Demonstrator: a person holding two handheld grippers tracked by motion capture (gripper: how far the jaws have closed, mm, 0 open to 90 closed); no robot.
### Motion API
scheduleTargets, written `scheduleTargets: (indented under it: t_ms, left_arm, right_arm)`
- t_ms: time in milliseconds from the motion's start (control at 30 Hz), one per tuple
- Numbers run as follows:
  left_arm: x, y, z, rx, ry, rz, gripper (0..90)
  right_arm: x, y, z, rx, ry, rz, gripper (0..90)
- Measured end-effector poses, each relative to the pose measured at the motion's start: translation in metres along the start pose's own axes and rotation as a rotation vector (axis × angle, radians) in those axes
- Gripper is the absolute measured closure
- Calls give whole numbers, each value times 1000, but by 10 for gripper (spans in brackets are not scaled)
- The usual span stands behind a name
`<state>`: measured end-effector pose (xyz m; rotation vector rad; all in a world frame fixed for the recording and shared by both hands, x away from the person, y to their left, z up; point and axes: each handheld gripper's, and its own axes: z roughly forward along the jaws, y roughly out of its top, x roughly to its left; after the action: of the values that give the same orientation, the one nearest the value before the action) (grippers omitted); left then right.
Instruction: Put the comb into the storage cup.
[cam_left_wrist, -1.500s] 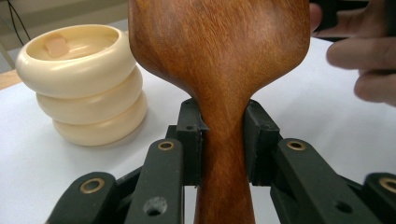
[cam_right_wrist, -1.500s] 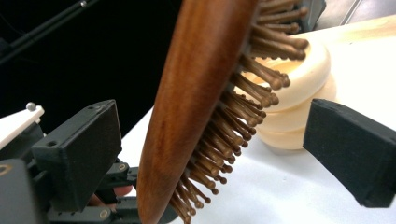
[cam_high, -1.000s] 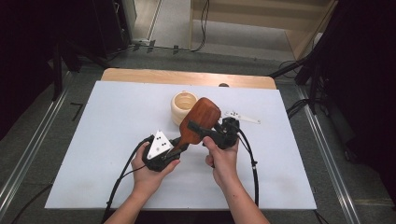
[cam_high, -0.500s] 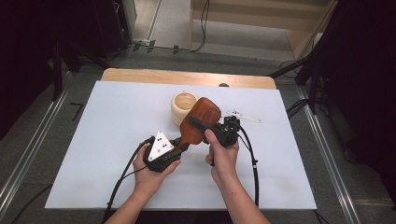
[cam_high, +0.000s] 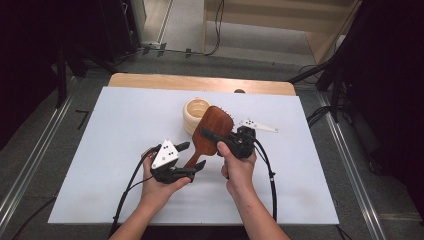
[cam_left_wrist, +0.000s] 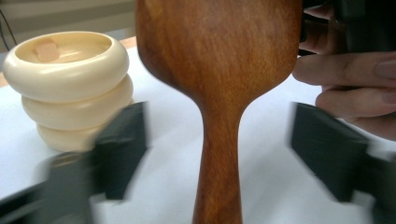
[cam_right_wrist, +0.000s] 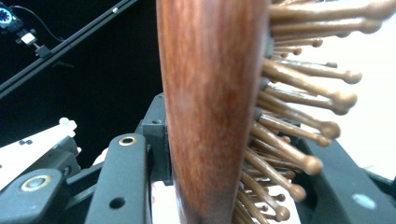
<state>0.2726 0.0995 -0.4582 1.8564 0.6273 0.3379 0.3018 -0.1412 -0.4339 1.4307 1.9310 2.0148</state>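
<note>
Handover in progress; wooden hairbrush (cam_high: 212, 131) held above white surface (cam_high: 100, 130), head near cream ribbed pot (cam_high: 196, 114); right gripper (cam_high: 214, 139) fingers have just been closing, now pinching brush head, back on one side, bristles (cam_right_wrist: 299, 116) on other; left gripper (cam_high: 192, 159) fingers have just been opening, now spread wide, handle (cam_left_wrist: 219, 154) between them, untouched; advice: keep right pinch firm, bristle side may slip; draw left straight back off handle, no sideways knock; mind pot nearby.
</note>
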Motion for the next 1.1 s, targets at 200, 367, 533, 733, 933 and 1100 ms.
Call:
scheduleTargets:
  t_ms: [200, 367, 533, 733, 933, 1100]
  left_arm:
    - [7, -3, -11, -30, 6, -30, 0]
    - [15, -6, -21, -45, 11, -41, 0]
    - [25, -13, -34, -58, 42, -62, 0]
    - [37, -26, -51, -64, 78, -71, 0]
    - [46, -37, -66, -75, 105, -70, 0]
    - [53, -46, -76, -72, 120, -70, 0]
  right_arm:
    - [2, 2, -1, -4, 7, -35, 528]
    - [4, 4, -1, -8, -1, -65, 528]
    - [3, 5, -2, -3, -9, -74, 528]
    - [1, 6, -4, -10, -13, -88, 528]
    - [-3, 8, -4, -14, -20, -92, 528]
    - [-5, 11, -6, -15, -28, -101, 528]
